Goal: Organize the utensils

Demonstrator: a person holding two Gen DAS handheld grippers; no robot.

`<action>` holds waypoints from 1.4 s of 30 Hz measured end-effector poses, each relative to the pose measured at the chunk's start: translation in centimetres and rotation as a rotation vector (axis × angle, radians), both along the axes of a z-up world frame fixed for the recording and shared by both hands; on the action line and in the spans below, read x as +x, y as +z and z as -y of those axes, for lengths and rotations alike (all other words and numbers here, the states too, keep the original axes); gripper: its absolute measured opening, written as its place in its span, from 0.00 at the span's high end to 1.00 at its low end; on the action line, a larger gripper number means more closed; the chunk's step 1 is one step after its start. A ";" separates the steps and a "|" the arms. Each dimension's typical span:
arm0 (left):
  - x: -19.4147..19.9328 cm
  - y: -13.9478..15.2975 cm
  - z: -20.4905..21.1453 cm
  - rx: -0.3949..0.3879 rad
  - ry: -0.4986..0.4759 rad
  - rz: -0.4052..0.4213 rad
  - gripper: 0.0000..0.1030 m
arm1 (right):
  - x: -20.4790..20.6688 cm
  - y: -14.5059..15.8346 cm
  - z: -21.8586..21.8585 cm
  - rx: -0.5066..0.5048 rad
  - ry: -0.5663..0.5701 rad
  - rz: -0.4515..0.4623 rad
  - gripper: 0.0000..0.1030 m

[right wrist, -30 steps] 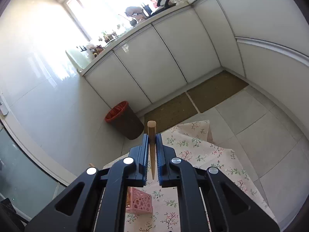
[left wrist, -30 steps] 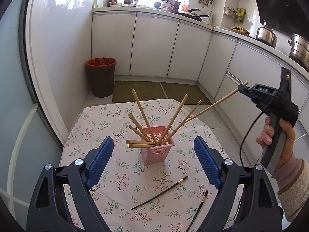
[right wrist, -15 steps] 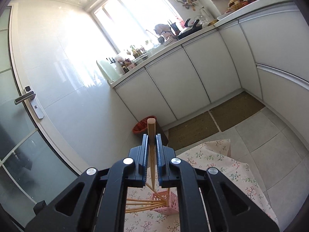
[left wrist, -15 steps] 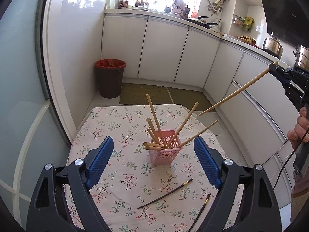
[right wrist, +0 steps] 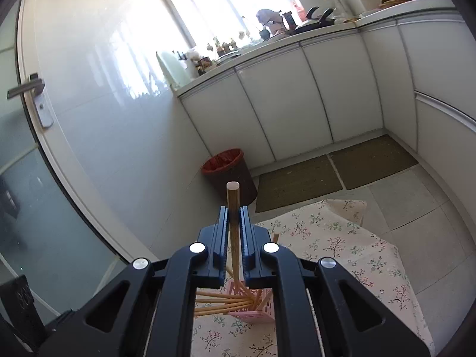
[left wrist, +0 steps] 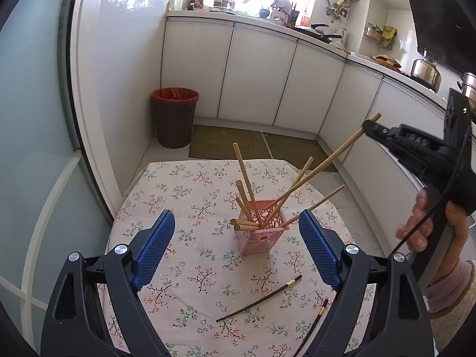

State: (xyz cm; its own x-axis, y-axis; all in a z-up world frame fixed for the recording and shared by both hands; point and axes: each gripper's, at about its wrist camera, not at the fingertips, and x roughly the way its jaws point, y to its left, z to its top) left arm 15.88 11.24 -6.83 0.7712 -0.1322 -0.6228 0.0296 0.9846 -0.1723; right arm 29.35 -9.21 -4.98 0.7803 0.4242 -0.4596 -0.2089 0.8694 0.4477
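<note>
We hold our right gripper (right wrist: 233, 223) clenched on a wooden chopstick (right wrist: 233, 226), whose lower end reaches down into the pink perforated holder (left wrist: 261, 229) standing near the middle of the table; in the left wrist view the same stick slants from the holder up to our right gripper (left wrist: 369, 126) at the right. Our left gripper (left wrist: 238, 247) hangs spread wide above the near part of the table, grasping nothing, its blue pads (left wrist: 153, 248) flanking the holder from a distance. Several more wooden chopsticks (left wrist: 245, 183) already stand in the holder, fanning out at different angles, and two of them lie almost flat over its left rim, so the opening is crowded around the stick we hold. Two black chopsticks (left wrist: 258, 297) with gold bands lie on the floral tablecloth (left wrist: 190, 196) in front of the holder, apart from it and near each other, one partly hidden behind our left gripper's right finger. Beyond the table we see a dark bin with a red liner (left wrist: 175, 119) by the wall, brown floor mats (left wrist: 229, 145) and white cabinets (left wrist: 255, 74) under a cluttered counter.
</note>
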 end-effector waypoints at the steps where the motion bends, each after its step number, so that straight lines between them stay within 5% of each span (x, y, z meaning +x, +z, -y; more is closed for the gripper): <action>1: 0.0 -0.1 0.0 0.001 0.002 -0.002 0.20 | 0.2 -0.7 -0.4 -0.010 0.010 -0.015 0.89; 13: 0.5 -0.5 1.5 0.000 -0.029 -0.035 0.20 | -5.2 1.7 1.1 -0.031 0.041 -0.003 0.88; 17: 0.7 -0.9 2.7 0.022 -0.054 -0.055 0.20 | -8.1 2.1 3.1 0.014 0.019 0.001 0.61; 21: 0.9 -1.1 3.3 0.026 -0.057 -0.062 0.20 | -10.2 1.2 5.2 0.046 0.006 -0.064 0.60; 25: 1.0 -1.2 3.3 0.029 -0.055 -0.068 0.20 | -10.5 -1.3 5.4 -0.070 0.030 -0.179 0.59; 30: 0.9 -0.7 2.5 0.044 -0.043 -0.062 0.20 | -9.0 -8.1 0.9 -0.269 0.228 -0.399 0.57; 34: 0.5 0.0 0.6 0.052 0.006 -0.037 0.20 | -8.6 -12.7 -5.8 -0.437 0.388 -0.457 0.57; 42: -1.0 2.2 -3.9 -0.033 0.103 0.045 0.16 | -5.7 -18.4 -17.8 -0.560 0.578 -0.520 0.57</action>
State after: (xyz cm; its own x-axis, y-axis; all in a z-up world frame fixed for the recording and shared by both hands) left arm 14.88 15.16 -4.66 0.8089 -0.0701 -0.5837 -0.0632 0.9767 -0.2050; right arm 23.66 8.54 -23.36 0.1604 0.2937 -0.9424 -0.5653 0.8099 0.1562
